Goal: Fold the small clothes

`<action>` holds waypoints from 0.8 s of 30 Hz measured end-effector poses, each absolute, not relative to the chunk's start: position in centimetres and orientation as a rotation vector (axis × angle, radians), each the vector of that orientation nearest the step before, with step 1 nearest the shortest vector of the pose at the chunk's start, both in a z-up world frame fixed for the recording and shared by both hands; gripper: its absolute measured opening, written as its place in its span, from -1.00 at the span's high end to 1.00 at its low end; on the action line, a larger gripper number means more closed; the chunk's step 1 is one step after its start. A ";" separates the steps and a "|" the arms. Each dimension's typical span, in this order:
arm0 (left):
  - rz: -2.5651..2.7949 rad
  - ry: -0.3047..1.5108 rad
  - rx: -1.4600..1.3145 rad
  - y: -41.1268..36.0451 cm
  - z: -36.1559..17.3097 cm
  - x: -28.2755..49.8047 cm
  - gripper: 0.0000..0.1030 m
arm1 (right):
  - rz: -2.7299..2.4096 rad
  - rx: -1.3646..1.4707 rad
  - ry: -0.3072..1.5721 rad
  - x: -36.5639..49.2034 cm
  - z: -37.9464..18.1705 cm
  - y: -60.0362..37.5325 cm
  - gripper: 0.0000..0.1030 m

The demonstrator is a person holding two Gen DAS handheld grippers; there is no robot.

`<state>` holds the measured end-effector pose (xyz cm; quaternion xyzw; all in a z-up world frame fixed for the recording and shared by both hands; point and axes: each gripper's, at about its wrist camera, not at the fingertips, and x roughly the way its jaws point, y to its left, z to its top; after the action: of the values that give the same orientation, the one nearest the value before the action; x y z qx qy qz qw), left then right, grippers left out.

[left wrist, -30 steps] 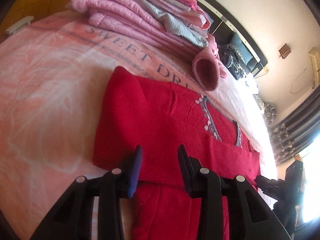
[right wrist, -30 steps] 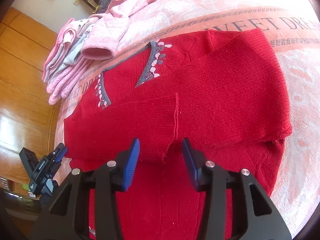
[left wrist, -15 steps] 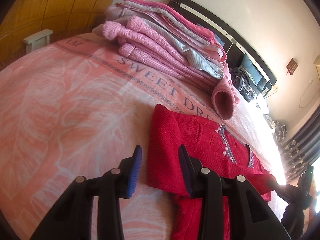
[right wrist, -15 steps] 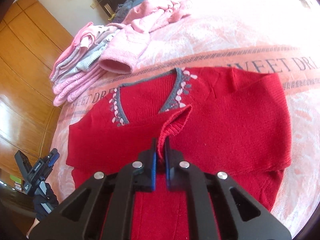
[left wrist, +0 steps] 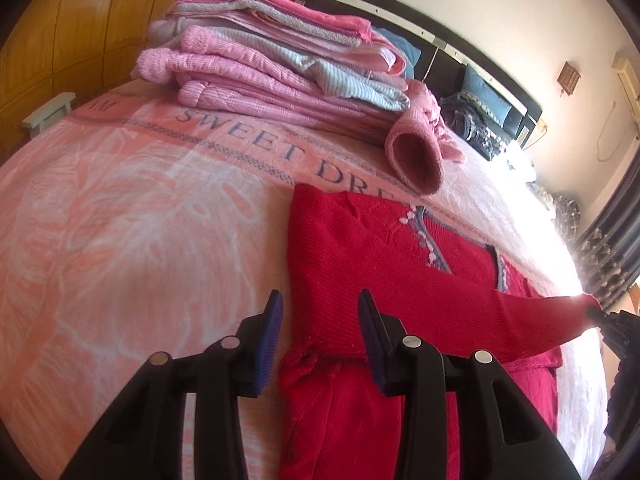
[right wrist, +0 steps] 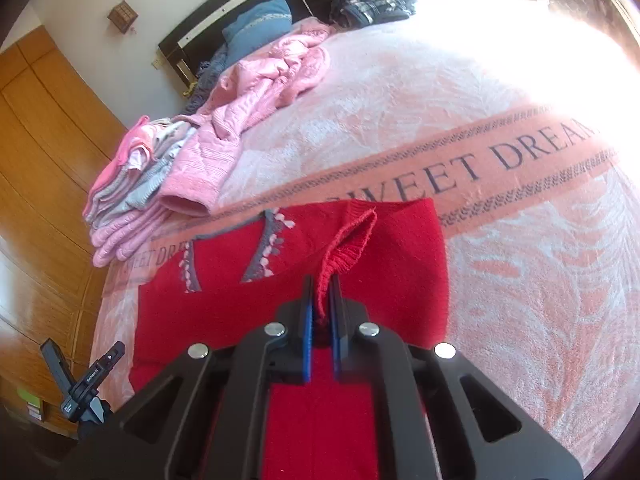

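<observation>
**Red sweater cuff pinched on the pink bed**

Pink fleece fills both views: your bedspread [right wrist: 520, 264] carries a "SWEET DREAM" band across the middle of the frame. On it lies the red knit sweater [right wrist: 400, 264], its grey V-neck trim with pale flowers at centre left in the right wrist view. Your right gripper [right wrist: 322, 312] is closed tight on the ribbed sleeve cuff [right wrist: 348, 248], which rises from between the blue pads, lifted off the sweater's body. Your left gripper [left wrist: 320, 320] stands wide, holding nothing, low in its frame over the sweater's side edge. In the upper part of the left wrist view sits the folded pink clothes stack [left wrist: 260, 68], well apart from the sweater.
</observation>
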<state>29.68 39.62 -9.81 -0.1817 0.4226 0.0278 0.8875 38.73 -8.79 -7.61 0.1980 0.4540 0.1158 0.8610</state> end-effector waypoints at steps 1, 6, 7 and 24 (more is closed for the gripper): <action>0.059 0.903 -0.365 39.1 -10.4 29.8 0.24 | 0.226 0.413 0.985 38.8 -8.8 -9.1 0.87; 0.080 0.945 -0.333 38.1 -11.7 30.0 0.24 | 0.129 0.386 1.067 38.4 -12.0 -10.3 0.69; 0.079 0.932 -0.335 38.1 -11.2 29.9 0.24 | 0.133 0.407 1.052 38.3 -11.5 -10.6 0.69; -0.020 0.947 -0.273 35.5 -11.7 30.4 0.15 | 0.197 0.349 1.130 37.9 -14.3 -8.5 0.75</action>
<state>30.35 35.45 -11.70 -0.1312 0.4544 -0.0094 0.8810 37.88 -8.51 -14.28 0.1644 0.5318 0.0929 0.8255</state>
